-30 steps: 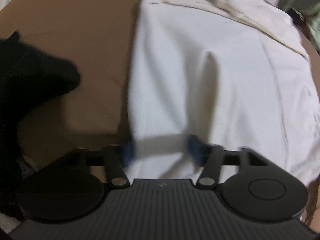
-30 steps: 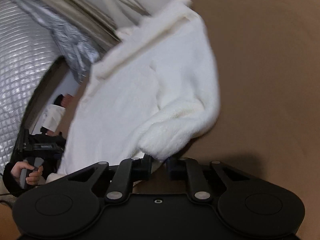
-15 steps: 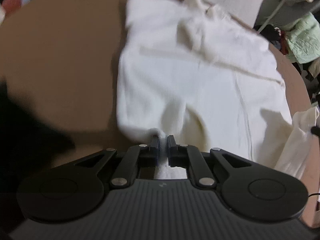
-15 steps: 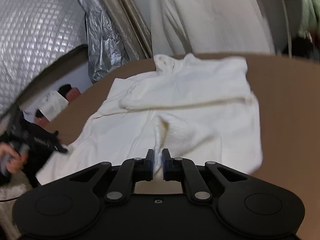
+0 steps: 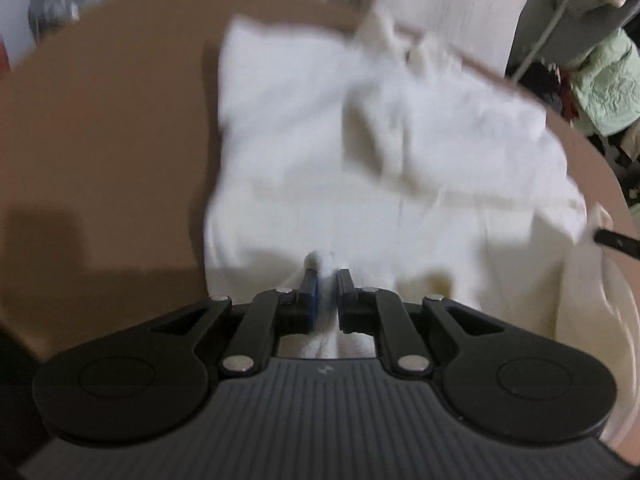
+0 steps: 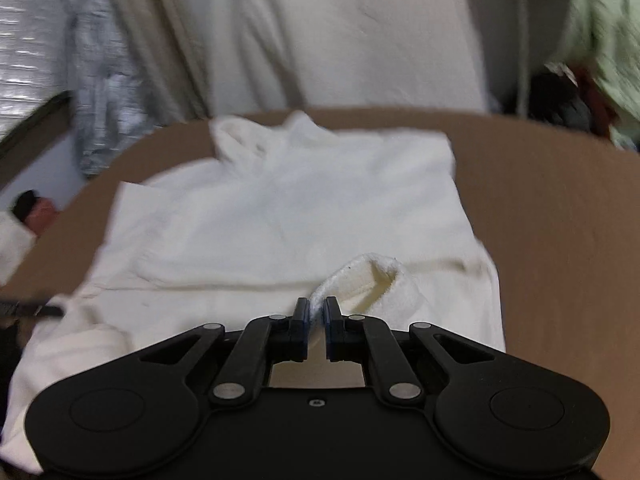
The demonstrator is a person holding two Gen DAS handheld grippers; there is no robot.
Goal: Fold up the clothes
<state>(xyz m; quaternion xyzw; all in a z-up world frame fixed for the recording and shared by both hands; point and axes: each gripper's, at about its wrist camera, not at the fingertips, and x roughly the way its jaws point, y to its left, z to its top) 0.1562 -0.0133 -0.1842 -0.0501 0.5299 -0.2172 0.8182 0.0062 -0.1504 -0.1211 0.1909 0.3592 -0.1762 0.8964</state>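
A white, fleecy long-sleeved garment (image 6: 288, 216) lies spread on the round brown table (image 6: 560, 208), its collar toward the far edge and its hem at the near edge, so its long axis runs straight away from both grippers. The left gripper (image 5: 327, 278) has its jaws clamped on a pinch of hem cloth at the garment's near left part. The right gripper (image 6: 317, 308) has its jaws closed on a rolled, cuff-like fold of the same cloth near the right side. Both hold points sit on the near edge, roughly level, with the body of the garment stretching ahead toward the collar; any fold from here would likely carry the hem forward along that axis.
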